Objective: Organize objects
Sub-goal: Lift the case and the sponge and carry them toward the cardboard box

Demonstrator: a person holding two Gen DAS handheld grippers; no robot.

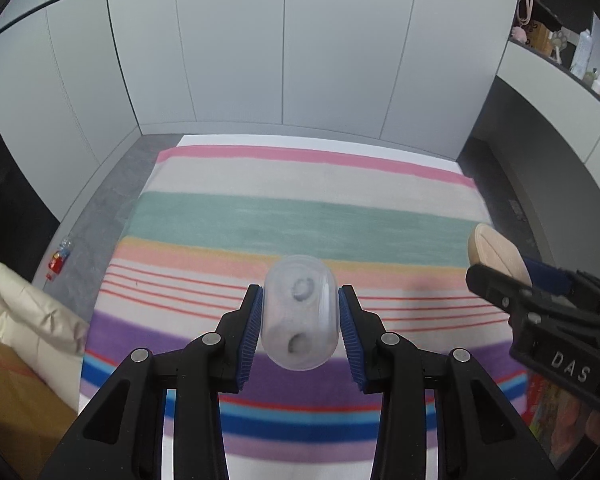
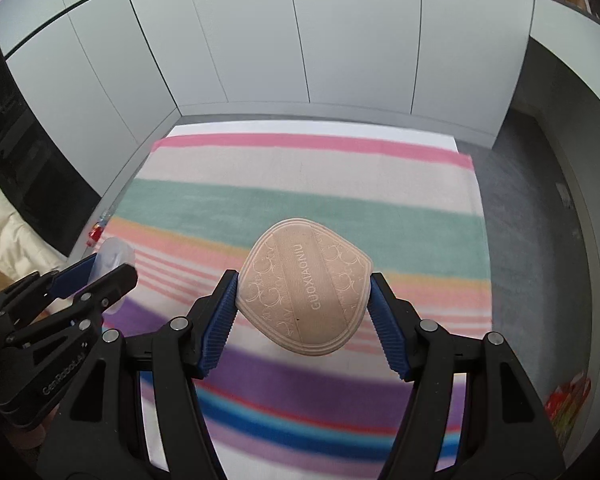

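My left gripper (image 1: 299, 316) is shut on a clear plastic capsule-shaped case (image 1: 299, 312), held in the air above the striped blanket (image 1: 300, 216). Its blue pads (image 1: 252, 328) press the case from both sides. My right gripper (image 2: 303, 300) is shut on a beige powder puff (image 2: 304, 296) with embossed lettering, also lifted over the blanket. In the left wrist view the right gripper (image 1: 496, 276) shows at the right edge with the puff (image 1: 496, 252). In the right wrist view the left gripper (image 2: 92, 276) shows at the left with the clear case (image 2: 114, 254).
A white panelled wall (image 1: 284, 48) closes the far side. A cream padded cloth (image 1: 24, 300) lies at the left over a brown box (image 1: 16, 392). A small red-and-clear item (image 1: 59, 258) sits on the grey floor. Shelves with bottles (image 1: 580, 52) stand at the right; colourful packaging (image 2: 568, 404) lies at the lower right.
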